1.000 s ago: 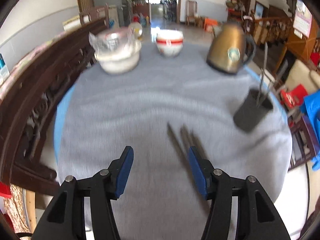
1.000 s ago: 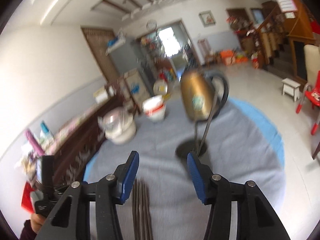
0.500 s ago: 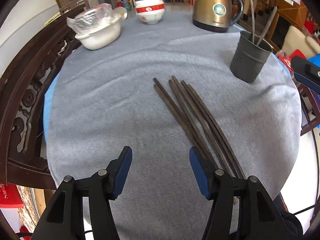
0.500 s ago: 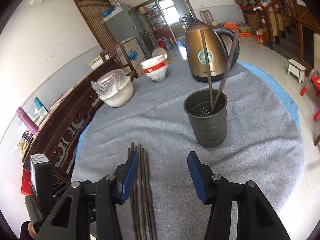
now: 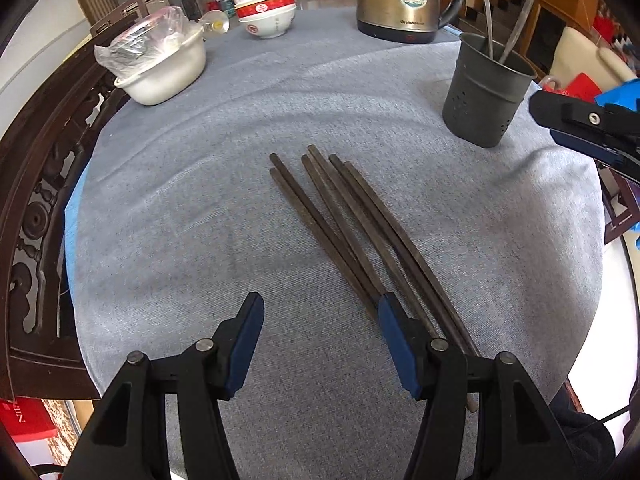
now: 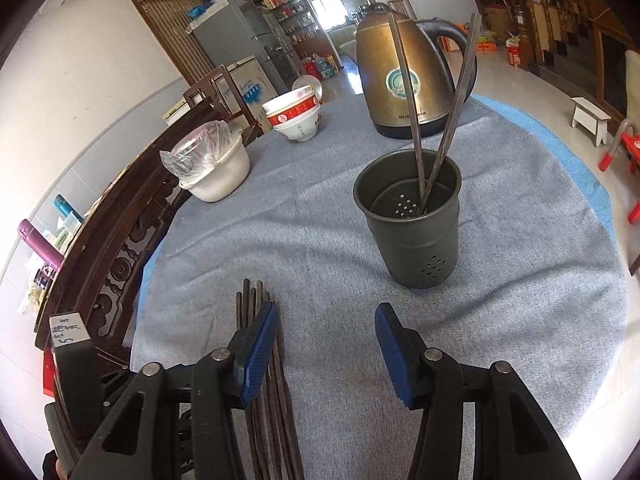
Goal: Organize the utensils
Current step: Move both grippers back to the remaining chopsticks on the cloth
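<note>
A: Where do things stand?

B: Six dark wooden chopsticks [image 5: 352, 236] lie fanned on the grey tablecloth [image 5: 200, 220], well short of the dark grey perforated metal holder [image 6: 412, 220], which already has two in it. Both tongs are spread with nothing between them: the left gripper [image 5: 320, 340] hovers beside the thin ends, the right gripper [image 6: 326, 344] with one pad over the bundle.

A: What could go wrong?

B: I'd judge the sticks lie too close together, so a pinch may catch several or roll one aside. The cloth is soft and could bunch under the pads. The holder is light-looking; a knock might tip it toward the brass-coloured electric kettle [image 6: 404, 80].
</note>
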Tool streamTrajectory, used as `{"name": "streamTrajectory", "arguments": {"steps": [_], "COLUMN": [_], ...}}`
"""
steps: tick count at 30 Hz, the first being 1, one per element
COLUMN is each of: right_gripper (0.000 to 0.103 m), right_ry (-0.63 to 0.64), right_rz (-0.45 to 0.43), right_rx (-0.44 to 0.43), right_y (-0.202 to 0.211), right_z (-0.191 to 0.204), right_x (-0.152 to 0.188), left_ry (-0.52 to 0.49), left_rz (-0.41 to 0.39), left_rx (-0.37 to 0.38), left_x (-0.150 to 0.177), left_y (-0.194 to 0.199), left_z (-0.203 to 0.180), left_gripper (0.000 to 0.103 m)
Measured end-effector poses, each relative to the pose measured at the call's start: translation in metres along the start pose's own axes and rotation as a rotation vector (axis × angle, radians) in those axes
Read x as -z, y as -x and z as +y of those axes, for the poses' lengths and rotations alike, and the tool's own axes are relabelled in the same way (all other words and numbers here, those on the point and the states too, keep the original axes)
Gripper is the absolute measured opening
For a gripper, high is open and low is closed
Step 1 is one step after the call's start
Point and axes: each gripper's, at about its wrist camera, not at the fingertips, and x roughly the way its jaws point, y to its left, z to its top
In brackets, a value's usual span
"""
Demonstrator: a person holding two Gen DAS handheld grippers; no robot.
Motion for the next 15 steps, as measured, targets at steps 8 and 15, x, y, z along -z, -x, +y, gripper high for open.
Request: {"name": "streamTrajectory", "arguments": {"steps": [8, 15], "right_gripper": [0.054, 0.054], "right_ry": [0.0, 0.014], "right_rz": [0.021, 0.037], "right_rx": [0.001, 0.003], "right_y": [-0.011, -0.02], "right_z": [0.0, 0.007], "right_x": [-0.001, -0.003], "left_ry": [-0.007, 0.002], "left_rz": [0.005, 0.002], "left_rx": [0.0, 0.002], "left_x": [-0.003, -0.003], "left_y": [-0.004, -0.005], "left_z": [-0.001, 0.004], "left_gripper": [0.061, 0.061]}}
